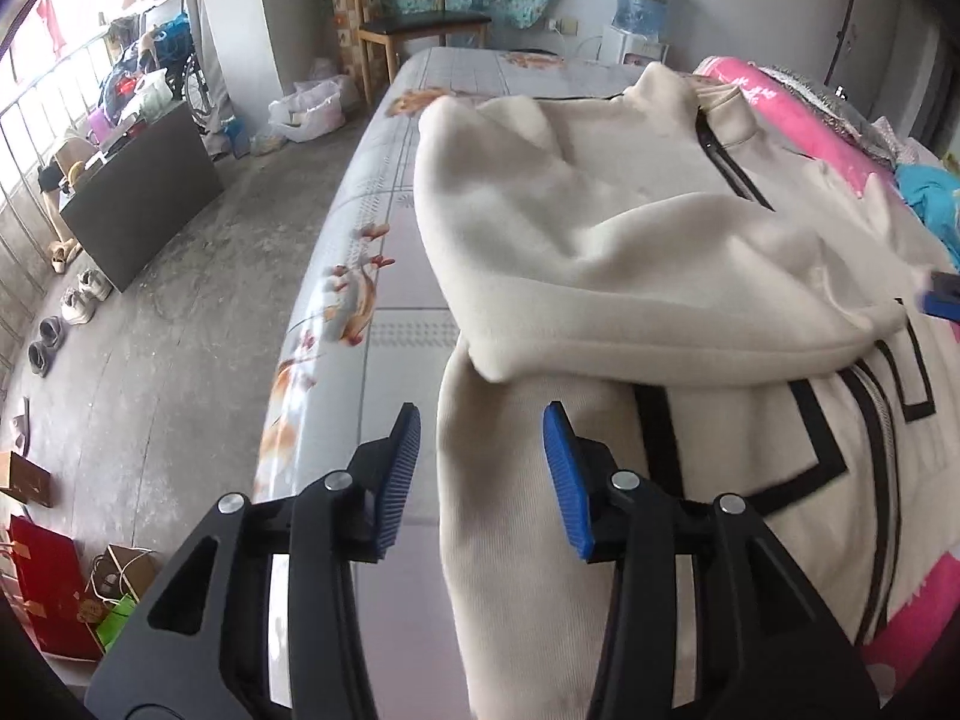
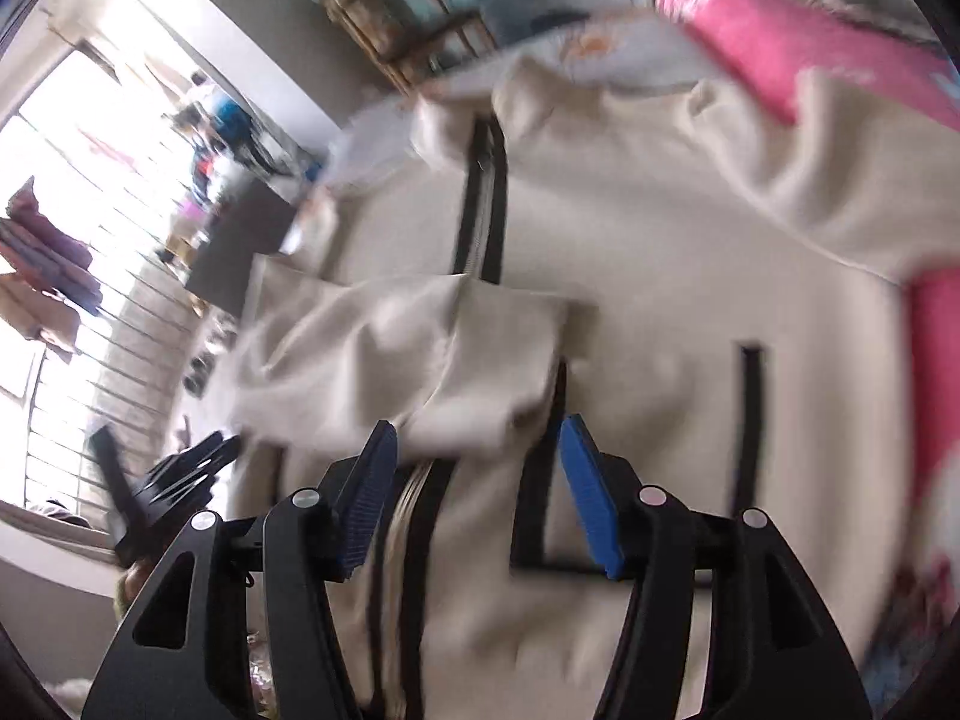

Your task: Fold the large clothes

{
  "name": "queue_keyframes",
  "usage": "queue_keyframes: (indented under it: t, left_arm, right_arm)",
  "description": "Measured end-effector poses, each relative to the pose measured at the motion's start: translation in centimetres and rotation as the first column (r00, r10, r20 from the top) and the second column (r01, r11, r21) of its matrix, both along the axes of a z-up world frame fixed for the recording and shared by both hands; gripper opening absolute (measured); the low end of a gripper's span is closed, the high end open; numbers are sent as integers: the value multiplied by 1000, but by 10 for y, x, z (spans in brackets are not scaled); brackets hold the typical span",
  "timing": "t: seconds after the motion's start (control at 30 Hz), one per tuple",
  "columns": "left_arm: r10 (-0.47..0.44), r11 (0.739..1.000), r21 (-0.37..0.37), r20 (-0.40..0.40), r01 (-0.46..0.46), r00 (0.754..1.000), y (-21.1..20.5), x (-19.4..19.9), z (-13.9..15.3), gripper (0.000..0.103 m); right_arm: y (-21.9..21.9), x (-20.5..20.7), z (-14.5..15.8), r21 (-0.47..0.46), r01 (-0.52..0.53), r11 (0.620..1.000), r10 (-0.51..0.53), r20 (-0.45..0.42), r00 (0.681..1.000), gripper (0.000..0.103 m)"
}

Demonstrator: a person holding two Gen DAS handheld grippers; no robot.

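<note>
A cream zip-up jacket (image 1: 528,540) with black line trim lies spread on the bed. One sleeve (image 1: 630,228) is folded across its chest, below the collar and black zipper (image 1: 732,168). My left gripper (image 1: 483,420) hangs open over the jacket's left edge, with nothing pinched between its blue pads. The right wrist view is blurred. There my right gripper (image 2: 480,429) stands open above the jacket's front (image 2: 660,240), just short of the folded sleeve's end (image 2: 408,348). The left gripper (image 2: 174,480) shows at the left of that view.
The bed's grey flowered sheet (image 1: 384,336) ends at a concrete floor on the left. A pink quilt (image 1: 798,120) lies behind the jacket. A wooden chair (image 1: 420,24), water dispenser (image 1: 645,0), dark cabinet (image 1: 138,204), shoes (image 1: 78,300) and bags (image 1: 48,588) stand around.
</note>
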State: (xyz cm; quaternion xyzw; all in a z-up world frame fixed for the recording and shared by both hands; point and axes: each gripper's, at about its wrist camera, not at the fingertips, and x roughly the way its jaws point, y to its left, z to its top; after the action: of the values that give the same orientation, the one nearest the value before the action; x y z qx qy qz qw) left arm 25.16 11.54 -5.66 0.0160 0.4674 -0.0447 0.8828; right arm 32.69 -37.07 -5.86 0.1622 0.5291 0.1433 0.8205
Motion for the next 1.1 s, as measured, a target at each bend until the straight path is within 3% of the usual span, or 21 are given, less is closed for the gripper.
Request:
queue_keyframes:
  t: [0.13, 0.23, 0.3, 0.33, 0.37, 0.43, 0.6, 0.63, 0.73, 0.83, 0.93, 1.03, 1.1]
  left_arm:
    - [-1, 1000, -20, 0, 1, 1000, -1, 8, -8, 41]
    - [-6, 1000, -11, 14, 6, 1000, 1, 9, -13, 41]
    - [-10, 1000, -15, 20, 10, 1000, 4, 8, -14, 41]
    - [-10, 1000, -14, 24, 11, 1000, 5, 8, -15, 41]
    - [-8, 1000, -6, 31, 9, 999, 5, 9, -15, 41]
    - [-4, 1000, 6, 41, 4, 999, 6, 11, -16, 41]
    - [17, 1000, -6, 40, -16, 999, 12, 19, -15, 42]
    - [19, 1000, -3, 37, -19, 999, 12, 21, -15, 43]
    - [32, 999, 21, 37, -33, 999, 13, 22, -14, 42]
    - [44, 998, 31, 39, -46, 998, 15, 24, -14, 43]
    - [48, 998, 33, 41, -49, 998, 15, 24, -14, 43]
    - [51, 998, 47, 44, -53, 998, 15, 25, -13, 43]
    - [54, 997, 46, 41, -55, 998, 16, 26, -13, 43]
  right_arm:
    - [17, 38, -33, -114, -27, 993, 22, -43, 999, 52]
    - [40, 32, -35, -244, -86, 966, 89, 1, 996, 44]
    - [52, 25, -31, -351, -110, 930, 131, 38, 991, 32]
    - [55, 24, -29, -383, -117, 916, 145, 47, 988, 15]
    - [57, 24, -24, -401, -118, 908, 152, 53, 987, 5]
    - [60, 28, -8, -403, -105, 909, 154, 92, 984, 5]
    - [65, 56, 72, -379, -20, 925, 150, 317, 937, 5]
    - [58, 65, 93, -372, 27, 928, 123, 374, 919, 5]
    - [25, 82, 119, -321, 151, 935, 8, 444, 896, 5]
    - [-13, 97, 110, -281, 241, 929, -109, 415, 903, 5]
    - [-39, 111, 71, -265, 242, 933, -161, 294, 942, 5]
    - [-54, 115, 42, -273, 253, 928, -193, 228, 954, 5]
    - [-57, 124, 30, -217, 240, 946, -202, 182, 962, 5]
